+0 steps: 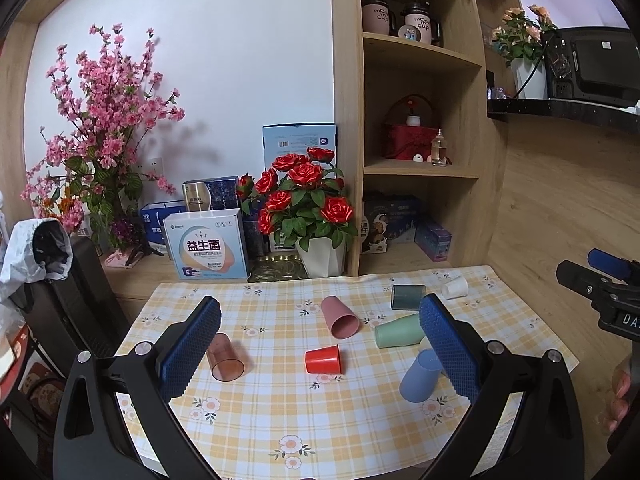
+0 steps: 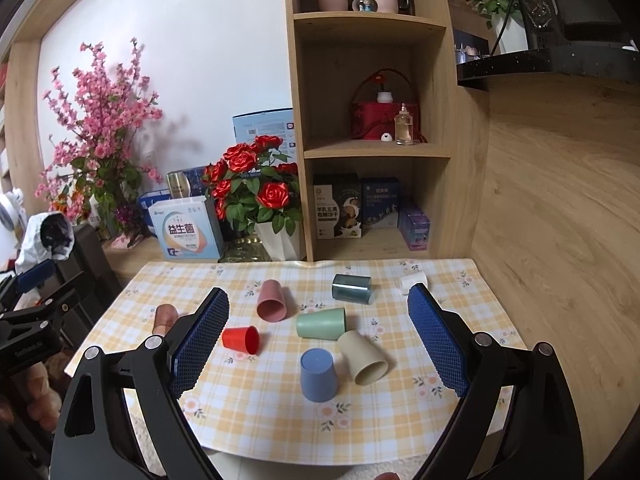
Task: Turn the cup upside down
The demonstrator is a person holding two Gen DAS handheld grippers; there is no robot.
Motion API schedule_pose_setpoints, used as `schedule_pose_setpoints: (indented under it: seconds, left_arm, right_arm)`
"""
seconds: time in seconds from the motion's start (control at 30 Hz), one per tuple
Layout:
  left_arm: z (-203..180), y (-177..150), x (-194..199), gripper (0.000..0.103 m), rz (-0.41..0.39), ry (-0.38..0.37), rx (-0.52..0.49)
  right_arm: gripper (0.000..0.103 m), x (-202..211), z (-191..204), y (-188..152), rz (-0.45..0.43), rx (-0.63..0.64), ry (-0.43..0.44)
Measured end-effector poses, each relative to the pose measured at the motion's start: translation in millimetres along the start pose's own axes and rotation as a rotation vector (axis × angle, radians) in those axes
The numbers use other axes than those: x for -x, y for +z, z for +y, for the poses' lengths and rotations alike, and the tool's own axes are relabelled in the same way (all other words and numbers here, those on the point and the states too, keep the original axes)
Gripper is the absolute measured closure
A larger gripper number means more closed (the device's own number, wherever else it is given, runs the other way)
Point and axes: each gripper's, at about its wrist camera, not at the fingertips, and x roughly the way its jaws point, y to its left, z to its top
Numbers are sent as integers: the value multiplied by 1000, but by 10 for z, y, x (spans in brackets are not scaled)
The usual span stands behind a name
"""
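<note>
Both the left gripper (image 1: 320, 344) and right gripper (image 2: 320, 344) hang open and empty over the yellow checked tablecloth (image 2: 260, 408). The cups look like light, stiff, slick plastic. I'd pinch the beige plastic cup (image 2: 363, 357), lying on its side near the front edge, across its walls.

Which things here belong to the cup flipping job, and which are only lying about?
Job: blue cup (already upside down), beige cup, green cup, red cup, pink cup.
Lying about: red rose pot, probiotics box, perfume bottle.

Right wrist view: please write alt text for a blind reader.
The open right gripper hovers over a checked tablecloth with scattered cups. A blue cup stands upside down; beige, green, red and pink cups lie on their sides.
</note>
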Motion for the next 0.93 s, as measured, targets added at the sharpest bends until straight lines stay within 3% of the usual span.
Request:
schedule_pose_setpoints:
  seconds: [0.53, 0.93]
  left_arm:
    - [7, -23, 2, 6, 10, -38, 17]
    - [44, -32, -40, 6, 19, 5, 29]
  right_arm:
    - [15, -6, -14, 35, 4, 0, -2]
    - [15, -56, -26, -4, 15, 2, -2]
